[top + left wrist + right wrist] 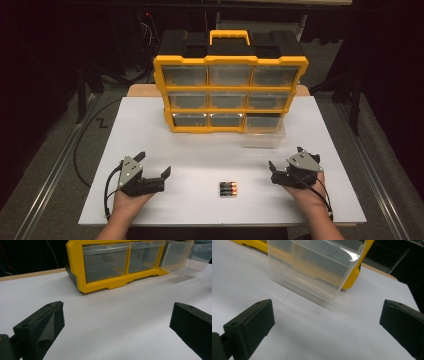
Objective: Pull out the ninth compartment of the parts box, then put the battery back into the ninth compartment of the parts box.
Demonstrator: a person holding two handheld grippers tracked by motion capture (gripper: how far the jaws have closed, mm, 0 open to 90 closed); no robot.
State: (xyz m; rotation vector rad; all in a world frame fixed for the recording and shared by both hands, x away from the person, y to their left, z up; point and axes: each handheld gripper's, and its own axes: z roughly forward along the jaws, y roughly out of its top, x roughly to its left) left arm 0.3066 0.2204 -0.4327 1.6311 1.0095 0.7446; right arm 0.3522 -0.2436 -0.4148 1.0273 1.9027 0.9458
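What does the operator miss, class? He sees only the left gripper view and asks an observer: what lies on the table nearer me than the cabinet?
Observer: Batteries lie side by side near the front edge of the table.
Operator: How many drawers does the cabinet have?
Observer: The cabinet has nine, in three rows of three. The drawer that is pulled out is the bottom right one.
Operator: What are the right tongs doing?
Observer: The right tongs are open and empty, and they face that drawer.
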